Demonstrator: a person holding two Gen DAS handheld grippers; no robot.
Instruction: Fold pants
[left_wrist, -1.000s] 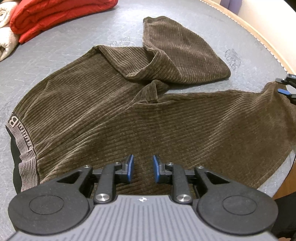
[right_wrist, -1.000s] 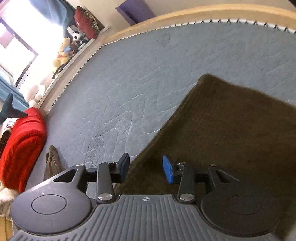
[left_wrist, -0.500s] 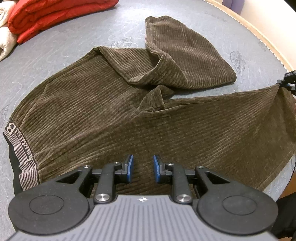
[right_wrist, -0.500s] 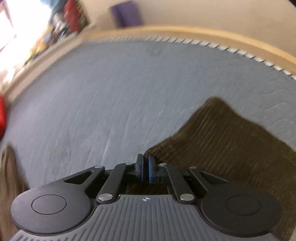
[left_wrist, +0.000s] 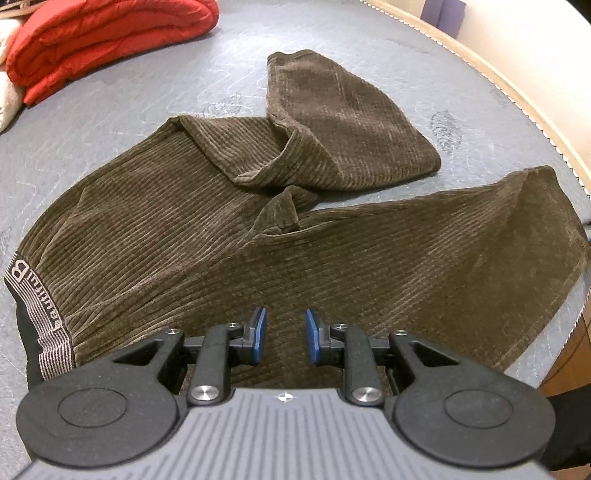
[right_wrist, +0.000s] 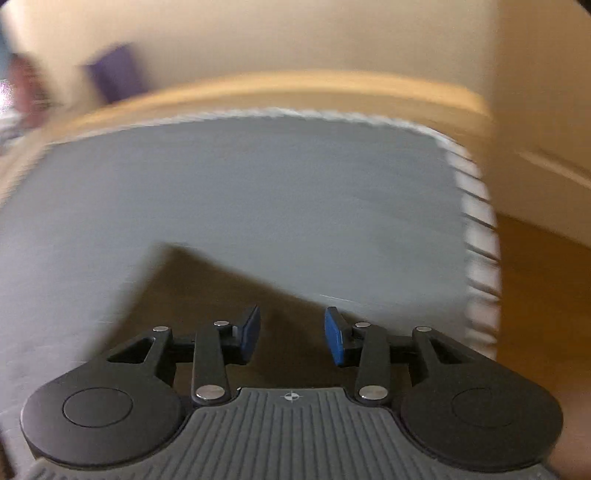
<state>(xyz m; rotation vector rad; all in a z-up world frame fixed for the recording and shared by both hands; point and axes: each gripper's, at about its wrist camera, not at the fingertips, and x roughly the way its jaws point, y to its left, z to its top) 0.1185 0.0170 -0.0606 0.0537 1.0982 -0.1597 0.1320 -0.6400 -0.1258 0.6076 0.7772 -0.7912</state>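
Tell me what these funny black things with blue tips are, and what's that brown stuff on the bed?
Those are two claws a person holds, one per hand. Each has a camera looking out along its fingers. The left claw hovers open over the brown ribbed corduroy pants, spread on the grey quilted mattress. A folded red blanket lies farther back. The right claw's picture is blurry; it is open too, above a pants corner. Neither claw holds anything.

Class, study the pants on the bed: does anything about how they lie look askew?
Yes. The pants lie splayed; the far leg is doubled back and bunched at the crotch, not lying straight beside the near leg.
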